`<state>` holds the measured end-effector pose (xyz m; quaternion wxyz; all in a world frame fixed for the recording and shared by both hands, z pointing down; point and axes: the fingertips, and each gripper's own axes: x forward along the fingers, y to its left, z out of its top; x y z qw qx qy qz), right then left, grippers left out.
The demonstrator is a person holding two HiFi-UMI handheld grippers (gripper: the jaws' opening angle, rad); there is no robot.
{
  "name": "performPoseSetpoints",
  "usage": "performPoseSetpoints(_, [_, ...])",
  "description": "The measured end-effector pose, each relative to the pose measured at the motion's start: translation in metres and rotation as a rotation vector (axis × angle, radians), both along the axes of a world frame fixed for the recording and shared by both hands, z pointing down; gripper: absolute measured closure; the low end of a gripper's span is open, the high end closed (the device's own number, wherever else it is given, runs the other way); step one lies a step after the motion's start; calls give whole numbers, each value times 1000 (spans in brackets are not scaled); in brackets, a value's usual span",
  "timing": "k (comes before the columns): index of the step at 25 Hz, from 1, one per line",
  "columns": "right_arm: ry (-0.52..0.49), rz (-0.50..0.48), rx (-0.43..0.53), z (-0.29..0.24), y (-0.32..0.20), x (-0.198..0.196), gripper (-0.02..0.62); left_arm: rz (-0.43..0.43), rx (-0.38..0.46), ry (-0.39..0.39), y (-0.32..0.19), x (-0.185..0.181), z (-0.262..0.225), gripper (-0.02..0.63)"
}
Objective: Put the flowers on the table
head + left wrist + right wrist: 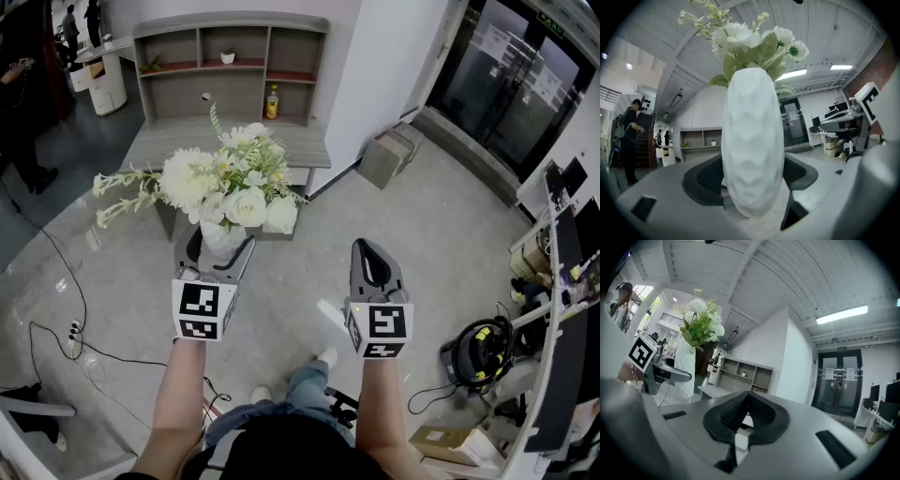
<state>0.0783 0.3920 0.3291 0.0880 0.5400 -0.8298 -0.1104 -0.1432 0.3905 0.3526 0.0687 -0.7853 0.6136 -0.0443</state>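
A white textured vase (221,234) full of white flowers (231,183) is held upright in the air by my left gripper (218,251), whose jaws are shut on the vase's body. In the left gripper view the vase (752,145) stands between the two dark pads and the blooms (750,40) rise above it. My right gripper (374,265) hangs beside it to the right, shut and empty. From the right gripper view (743,416) the vase (685,366) shows at the left. The grey table (230,145) lies ahead, beyond the flowers.
A shelf unit (230,66) with a bottle (272,101) stands behind the table. A cardboard box (386,157) sits on the floor to the right. Cables (66,328) run on the floor at left; desks and equipment (553,281) line the right side. A person (19,103) stands far left.
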Motion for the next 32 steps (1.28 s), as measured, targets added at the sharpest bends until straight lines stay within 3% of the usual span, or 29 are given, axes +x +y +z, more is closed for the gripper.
performPoseSetpoints(9, [16, 3, -7, 2, 1, 8, 580, -23, 5, -9, 0, -5, 1, 232])
performPoseSetpoints(20, [-41, 28, 0, 15, -11, 19, 580, -49, 27, 12, -16, -8, 8, 232])
performPoseSetpoints(32, [-61, -5, 2, 4, -164, -2, 580, -73, 34, 0, -155, -20, -9, 232])
